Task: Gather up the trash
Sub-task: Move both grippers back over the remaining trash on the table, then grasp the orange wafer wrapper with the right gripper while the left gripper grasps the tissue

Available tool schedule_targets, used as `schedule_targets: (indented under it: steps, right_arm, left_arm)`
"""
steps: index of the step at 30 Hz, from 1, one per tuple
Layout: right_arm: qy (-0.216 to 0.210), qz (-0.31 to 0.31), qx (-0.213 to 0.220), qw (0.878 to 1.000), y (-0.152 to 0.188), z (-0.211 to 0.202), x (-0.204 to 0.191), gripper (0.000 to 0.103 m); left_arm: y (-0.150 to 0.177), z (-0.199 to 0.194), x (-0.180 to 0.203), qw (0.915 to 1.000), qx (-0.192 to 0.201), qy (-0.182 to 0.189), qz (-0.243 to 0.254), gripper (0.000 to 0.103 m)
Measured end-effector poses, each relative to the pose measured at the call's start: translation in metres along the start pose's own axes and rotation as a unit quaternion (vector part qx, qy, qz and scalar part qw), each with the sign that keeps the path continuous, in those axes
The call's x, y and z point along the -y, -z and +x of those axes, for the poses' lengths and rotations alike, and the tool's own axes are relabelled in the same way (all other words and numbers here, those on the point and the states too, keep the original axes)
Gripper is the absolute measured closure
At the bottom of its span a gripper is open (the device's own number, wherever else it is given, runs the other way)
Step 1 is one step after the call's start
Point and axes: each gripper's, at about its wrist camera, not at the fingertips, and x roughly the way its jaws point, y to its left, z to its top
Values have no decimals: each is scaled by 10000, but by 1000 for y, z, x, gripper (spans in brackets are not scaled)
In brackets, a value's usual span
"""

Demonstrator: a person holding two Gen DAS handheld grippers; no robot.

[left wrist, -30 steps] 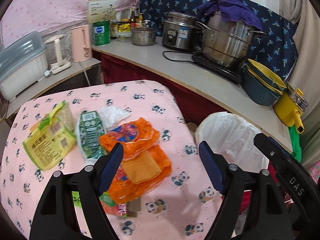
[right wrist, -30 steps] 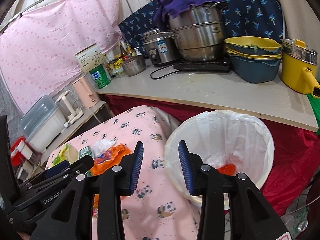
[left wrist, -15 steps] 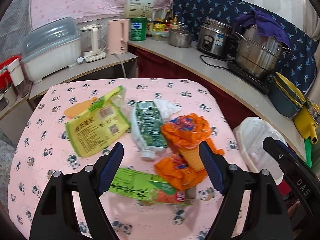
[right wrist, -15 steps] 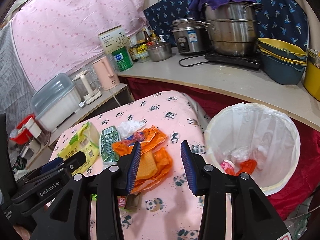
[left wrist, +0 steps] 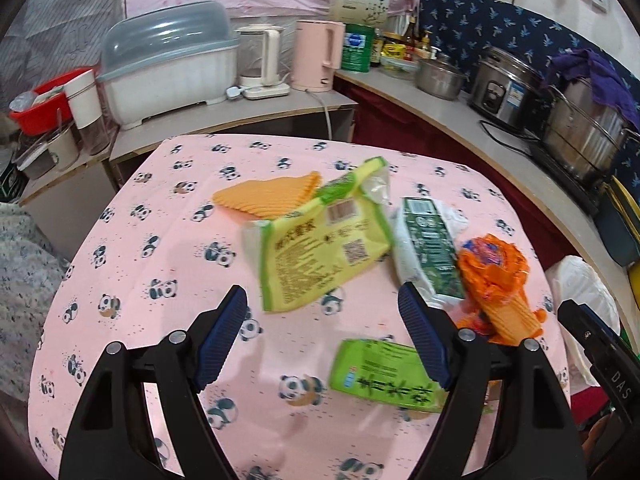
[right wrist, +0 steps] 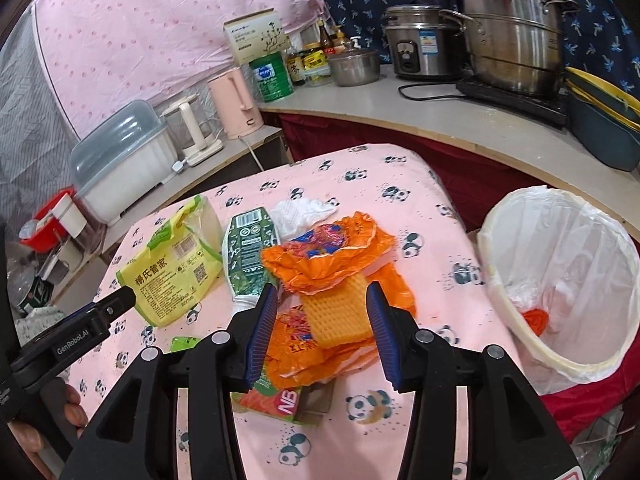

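Note:
Trash lies on the pink panda tablecloth (left wrist: 168, 240): a yellow-green bag (left wrist: 320, 244), a green-and-white pouch (left wrist: 428, 248), crumpled orange wrappers (left wrist: 496, 276), a green packet (left wrist: 384, 372) and an orange wavy piece (left wrist: 272, 196). My left gripper (left wrist: 322, 332) is open and empty above the cloth, just short of the yellow-green bag. My right gripper (right wrist: 322, 320) is open and empty over the orange wrappers (right wrist: 332, 256) and an orange mesh piece (right wrist: 340, 312). The white-lined bin (right wrist: 560, 280) stands right of the table with some trash inside.
A curved counter (right wrist: 480, 128) behind holds a steel pot (right wrist: 516, 44), rice cooker (right wrist: 420, 44), pink kettle (left wrist: 318, 56) and stacked bowls (right wrist: 600, 120). A covered white dish rack (left wrist: 168, 68) and red basket (left wrist: 40, 100) sit at the left.
Both grippers have swung left, away from the bin and over the table. The left one now faces the yellow-green bag; the right one has come over the orange wrappers and opened wider.

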Motion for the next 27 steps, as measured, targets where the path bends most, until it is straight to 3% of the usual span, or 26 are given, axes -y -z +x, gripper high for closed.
schedule_targets:
  steps: [2,8,14,21,24,27]
  right_arm:
    - [-18,-22,-56,10000,0,8,-5,58]
    - [-20,-91,-169,9998,-5,32,-18,58]
    - [45,-96,-178,9998,-15,52,-21,51]
    - [132,-173,-257,9994,-22,76,-21,49]
    - [190,-202,-327,9991,-22,88,-20,49]
    - [211,-225,-411,9987,-20,100,-19,49]
  left_arm:
    - [0,2,-8,10000,45,-71,-40,17]
    - [-5,18,-23,9998,11,-216,-25,17]
    - [-14,42,-34,9996,-76,-268,-76,16]
    - [-20,66,-36,9995,-230,-205,-103,17]
    - [-20,72,-33,9995,-301,-129,-51,26]
    - [-20,77,-30,9992,-409,-25,1,44]
